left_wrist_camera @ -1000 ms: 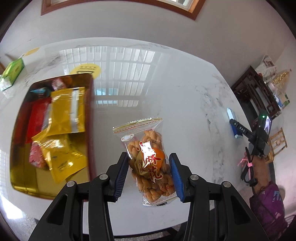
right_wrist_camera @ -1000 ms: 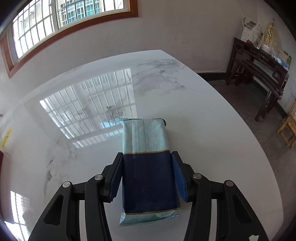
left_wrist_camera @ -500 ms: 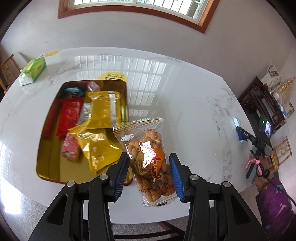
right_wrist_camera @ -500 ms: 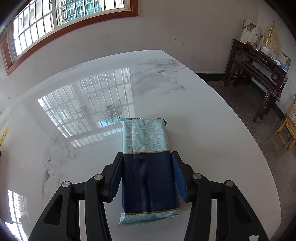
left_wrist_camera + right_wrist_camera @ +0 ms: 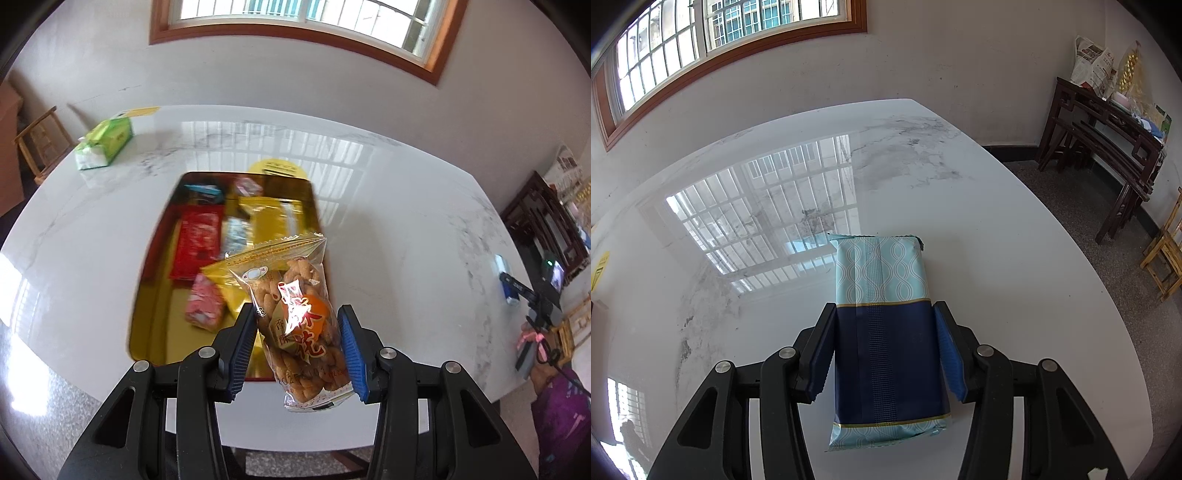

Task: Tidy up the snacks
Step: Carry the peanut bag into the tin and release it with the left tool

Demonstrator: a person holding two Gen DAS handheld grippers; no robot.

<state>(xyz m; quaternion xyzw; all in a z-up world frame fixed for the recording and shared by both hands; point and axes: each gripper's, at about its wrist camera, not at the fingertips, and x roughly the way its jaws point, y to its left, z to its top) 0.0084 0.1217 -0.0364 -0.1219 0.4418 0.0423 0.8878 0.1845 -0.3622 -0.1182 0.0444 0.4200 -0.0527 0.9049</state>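
Worktop (image 5: 960, 221) is showing polished marble, glossy, mirroring the window. Tray (image 5: 147, 325) is gleaming gold, metallic-looking. Twist snack bag (image 5: 295, 314) is looking clear, shiny plastic. Blue packet (image 5: 886, 332) is showing satin foil-like wrap. Wooden side table (image 5: 1108, 140) is looking dark, lacquered.

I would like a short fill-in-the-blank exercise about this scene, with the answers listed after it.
1. The left gripper holds a clear bag of fried dough twists above the edge of a ____ tray.
2. The right gripper is closed on a snack pack that is light blue and dark ____.
3. At the far left corner of the marble table lies a ____ tissue pack.

Missing words: gold; blue; green
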